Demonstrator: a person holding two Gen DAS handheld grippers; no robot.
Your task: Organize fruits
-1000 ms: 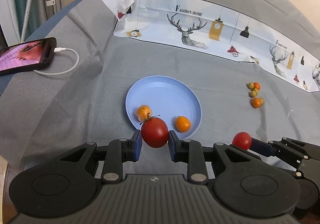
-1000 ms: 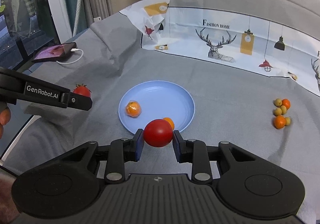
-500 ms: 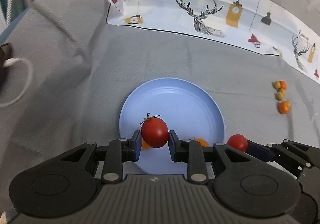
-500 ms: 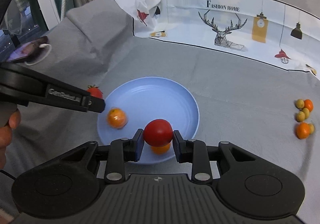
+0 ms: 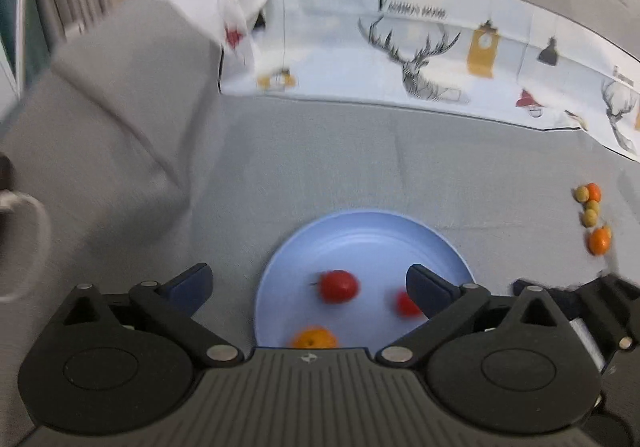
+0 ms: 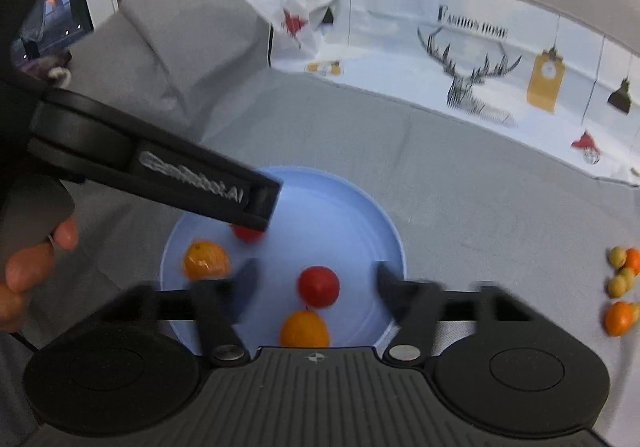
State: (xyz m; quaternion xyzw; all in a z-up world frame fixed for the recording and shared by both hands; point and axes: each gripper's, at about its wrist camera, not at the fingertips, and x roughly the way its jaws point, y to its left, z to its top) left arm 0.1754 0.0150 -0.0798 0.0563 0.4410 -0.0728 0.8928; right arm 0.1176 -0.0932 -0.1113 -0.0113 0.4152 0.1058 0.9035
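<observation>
A light blue plate (image 5: 368,231) (image 6: 340,207) lies on the grey cloth. In the left wrist view two red tomatoes (image 5: 338,286) (image 5: 406,303) and an orange fruit (image 5: 314,339) lie on it. My left gripper (image 5: 308,283) is open above the plate, empty. My right gripper (image 6: 314,281) is open too, with a red tomato (image 6: 319,286) lying on the plate between its spread fingers. Two orange fruits (image 6: 305,328) (image 6: 206,259) and a second tomato (image 6: 246,233), half hidden by the left gripper's finger (image 6: 160,175), also lie on the plate.
A cluster of small orange and yellow-green fruits (image 5: 592,215) (image 6: 622,283) lies on the cloth to the right. A white deer-print sheet (image 5: 420,59) stands along the back. The cloth bunches up at the left (image 5: 100,119). A cable loop (image 5: 24,247) lies at the far left.
Both grippers have opened and let their tomatoes go onto the plate. Both moved forward over the plate; the frames are blurred with motion.
</observation>
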